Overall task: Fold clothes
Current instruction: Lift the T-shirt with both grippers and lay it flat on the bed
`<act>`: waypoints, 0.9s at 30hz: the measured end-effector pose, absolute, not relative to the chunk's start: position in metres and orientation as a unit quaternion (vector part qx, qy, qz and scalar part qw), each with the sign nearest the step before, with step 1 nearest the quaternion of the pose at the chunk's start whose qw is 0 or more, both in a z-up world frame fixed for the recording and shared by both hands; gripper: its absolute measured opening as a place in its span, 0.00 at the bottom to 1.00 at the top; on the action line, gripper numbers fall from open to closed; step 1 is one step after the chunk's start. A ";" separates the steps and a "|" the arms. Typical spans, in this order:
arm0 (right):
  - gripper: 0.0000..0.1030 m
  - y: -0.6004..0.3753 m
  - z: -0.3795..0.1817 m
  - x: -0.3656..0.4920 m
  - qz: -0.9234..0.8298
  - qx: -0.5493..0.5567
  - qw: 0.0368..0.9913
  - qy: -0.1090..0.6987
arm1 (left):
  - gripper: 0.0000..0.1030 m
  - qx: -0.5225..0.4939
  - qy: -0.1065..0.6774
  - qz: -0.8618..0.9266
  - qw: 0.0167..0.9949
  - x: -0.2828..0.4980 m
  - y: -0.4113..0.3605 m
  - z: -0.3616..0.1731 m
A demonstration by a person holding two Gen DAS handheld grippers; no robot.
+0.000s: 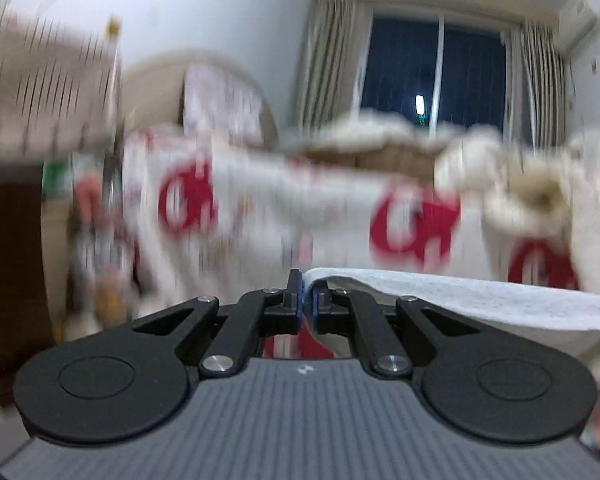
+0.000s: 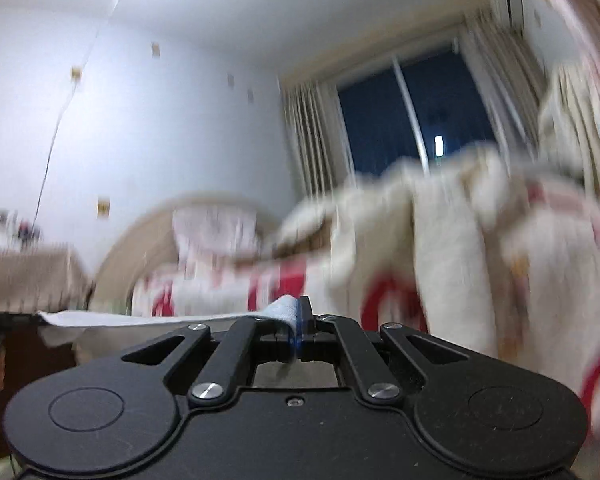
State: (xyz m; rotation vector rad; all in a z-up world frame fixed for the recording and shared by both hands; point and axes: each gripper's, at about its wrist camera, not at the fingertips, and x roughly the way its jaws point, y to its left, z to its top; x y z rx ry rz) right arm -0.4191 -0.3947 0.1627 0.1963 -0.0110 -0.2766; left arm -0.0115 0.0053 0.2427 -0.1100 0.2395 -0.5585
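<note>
It's a bedroom at night. Beyond both pairs of fingers stands a bed (image 1: 340, 216) spread with a white cover printed in big red shapes, its rounded beige headboard (image 2: 140, 240) against a pale wall. A heap of cream, fluffy clothes (image 2: 440, 216) lies crumpled on top of the bed, ahead and to the right of the fingers. Behind it a dark window (image 1: 432, 68) is flanked by striped curtains (image 1: 328, 56), and an air conditioner (image 1: 580, 20) hangs high in the corner. Off to the left of the right gripper's fingers there is a table with a fringed tan cloth (image 2: 28, 276). Most of this is smeared by motion blur.

The left gripper (image 1: 307, 300) has its blue-padded fingers closed nearly together, pinching the edge of a white garment (image 1: 480, 300). From that pinch the fabric runs out flat to the right, past the right-hand finger.

The right gripper (image 2: 297, 332) is likewise clamped tight on the same white garment, with a pale blue-white bunch of cloth bulging just left of its fingers. From there the fabric stretches away to the left in a thin, nearly level sheet.

So its long axis runs side to side between the two grippers, held in front of the bed.
</note>
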 end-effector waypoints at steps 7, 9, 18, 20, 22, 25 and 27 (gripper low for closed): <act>0.01 -0.362 -0.050 -0.471 -0.172 0.209 0.952 0.143 | 0.04 -0.007 0.272 -0.268 0.924 -0.054 0.035 0.058; 0.01 -0.355 -0.089 -0.478 -0.184 0.214 0.941 0.187 | 0.04 0.024 0.301 -0.266 0.916 -0.064 0.039 0.033; 0.01 -0.345 -0.125 -0.488 -0.181 0.184 0.939 0.229 | 0.04 0.030 0.361 -0.251 0.898 -0.070 0.051 -0.006; 0.01 -0.338 -0.111 -0.490 -0.179 0.174 0.943 0.220 | 0.04 0.021 0.359 -0.254 0.898 -0.073 0.057 -0.001; 0.01 -0.328 -0.104 -0.495 -0.177 0.168 0.945 0.215 | 0.04 0.012 0.359 -0.255 0.898 -0.075 0.062 0.003; 0.01 -0.312 -0.108 -0.502 -0.184 0.158 0.945 0.221 | 0.04 0.007 0.379 -0.244 0.893 -0.073 0.067 -0.009; 0.01 -0.306 -0.124 -0.502 -0.190 0.160 0.939 0.239 | 0.04 0.004 0.393 -0.237 0.889 -0.071 0.071 -0.017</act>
